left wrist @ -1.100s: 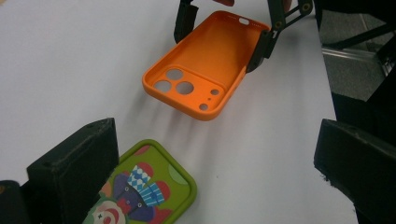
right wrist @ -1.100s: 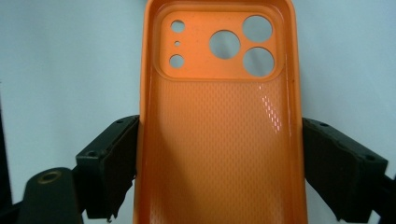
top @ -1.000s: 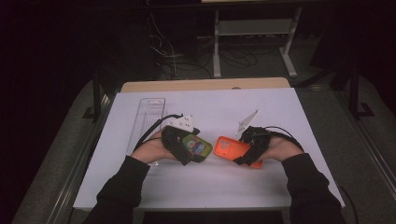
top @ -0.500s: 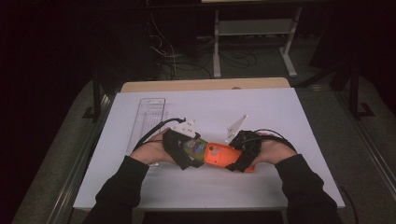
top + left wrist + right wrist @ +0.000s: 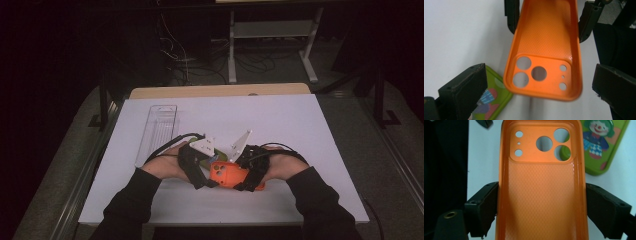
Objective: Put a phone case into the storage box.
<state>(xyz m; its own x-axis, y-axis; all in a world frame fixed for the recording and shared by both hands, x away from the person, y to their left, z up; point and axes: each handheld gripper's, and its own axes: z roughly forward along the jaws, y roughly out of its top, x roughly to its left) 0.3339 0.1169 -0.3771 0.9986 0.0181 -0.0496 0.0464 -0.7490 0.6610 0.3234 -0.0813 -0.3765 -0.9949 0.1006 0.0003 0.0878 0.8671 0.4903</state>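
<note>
An orange phone case lies open side up, with my right gripper shut on its two long sides. In the high view the case sits at the table's near middle, where both hands meet. Its camera-hole end reaches between the jaws of my left gripper, which stand wide open and do not touch it. A green phone case with a clown picture lies flat on the white surface beside the orange one, partly behind my left gripper's one jaw.
A clear plastic tray lies at the left of the white table cover, beyond my left hand. Cables trail from both grippers. The table's wooden far edge borders dark floor with cables and a stand.
My right hand has carried the orange case leftward until it meets the left gripper. The left hand has hardly moved.
</note>
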